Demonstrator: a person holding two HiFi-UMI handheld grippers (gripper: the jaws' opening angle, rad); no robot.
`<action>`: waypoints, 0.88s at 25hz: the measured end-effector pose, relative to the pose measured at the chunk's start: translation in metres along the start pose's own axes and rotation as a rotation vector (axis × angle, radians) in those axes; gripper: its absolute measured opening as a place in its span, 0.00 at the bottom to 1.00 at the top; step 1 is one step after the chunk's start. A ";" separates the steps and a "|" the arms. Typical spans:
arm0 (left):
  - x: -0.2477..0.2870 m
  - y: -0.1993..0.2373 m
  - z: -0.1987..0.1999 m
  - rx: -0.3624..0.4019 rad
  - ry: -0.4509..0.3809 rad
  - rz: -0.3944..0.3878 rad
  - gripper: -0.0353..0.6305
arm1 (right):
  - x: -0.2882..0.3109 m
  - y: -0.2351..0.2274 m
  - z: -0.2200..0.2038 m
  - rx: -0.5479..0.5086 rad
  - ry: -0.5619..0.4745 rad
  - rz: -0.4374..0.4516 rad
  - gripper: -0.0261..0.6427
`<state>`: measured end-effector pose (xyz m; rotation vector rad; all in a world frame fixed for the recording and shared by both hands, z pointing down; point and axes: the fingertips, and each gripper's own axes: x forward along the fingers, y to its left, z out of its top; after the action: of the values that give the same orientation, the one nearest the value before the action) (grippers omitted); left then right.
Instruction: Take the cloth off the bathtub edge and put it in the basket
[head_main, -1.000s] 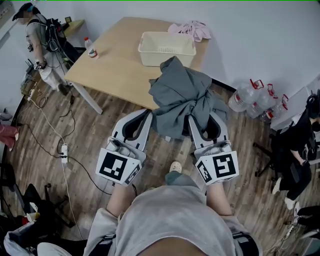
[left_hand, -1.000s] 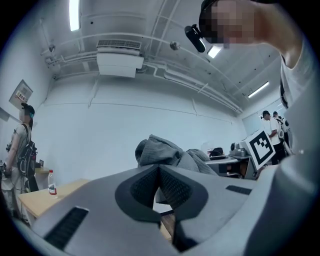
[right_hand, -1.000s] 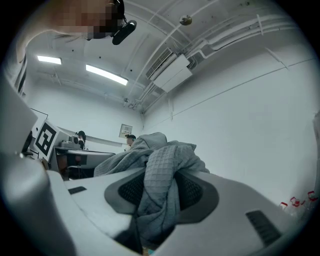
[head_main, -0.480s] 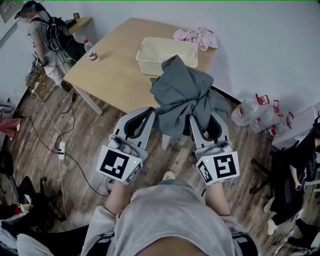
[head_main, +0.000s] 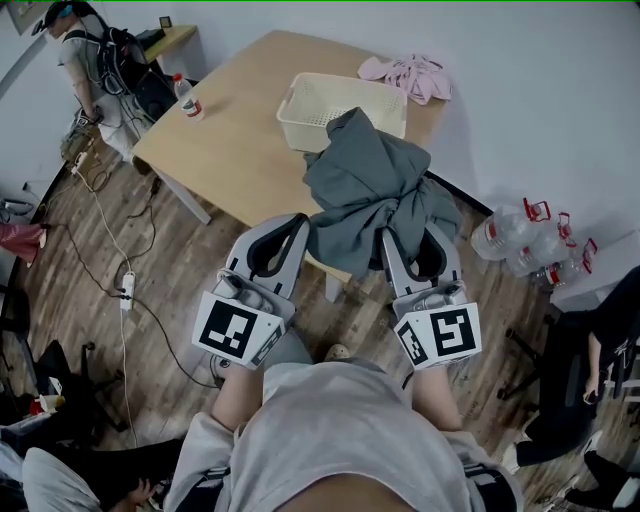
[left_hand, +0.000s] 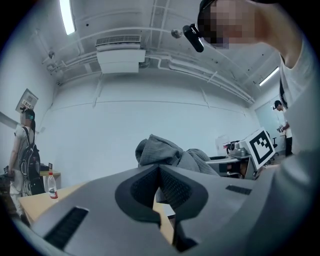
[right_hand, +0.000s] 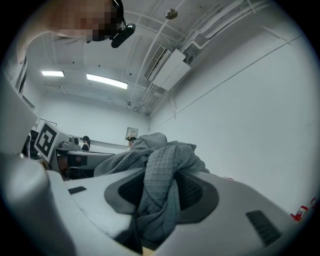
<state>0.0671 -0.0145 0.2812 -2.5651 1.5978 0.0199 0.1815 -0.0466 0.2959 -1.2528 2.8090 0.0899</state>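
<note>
My cloth (head_main: 365, 190) is matt grey waffle-weave fabric. The basket (head_main: 298, 135) is smooth cream plastic, the table (head_main: 240, 140) matt pale wood, the floor (head_main: 190, 270) grainy wooden planks.

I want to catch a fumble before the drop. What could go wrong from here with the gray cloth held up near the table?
1. The left tongs seem to pinch only a thin edge of the gray cloth at their tips. It could slip out and swing from the right tongs, which grip a thick fold.
2. The cloth is bunched and wide, so it may catch the basket rim or drape over it instead of dropping inside.
</note>
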 end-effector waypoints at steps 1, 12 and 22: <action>0.002 0.003 0.000 -0.002 0.001 0.001 0.05 | 0.004 -0.001 0.000 0.000 0.001 0.000 0.28; 0.034 0.063 -0.008 -0.011 -0.005 -0.061 0.05 | 0.063 -0.006 -0.001 -0.010 0.004 -0.069 0.28; 0.069 0.138 -0.019 -0.017 0.002 -0.157 0.05 | 0.132 -0.004 -0.013 -0.001 0.030 -0.174 0.28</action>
<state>-0.0269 -0.1382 0.2819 -2.6953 1.3981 0.0169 0.0960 -0.1486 0.2973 -1.5041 2.7097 0.0641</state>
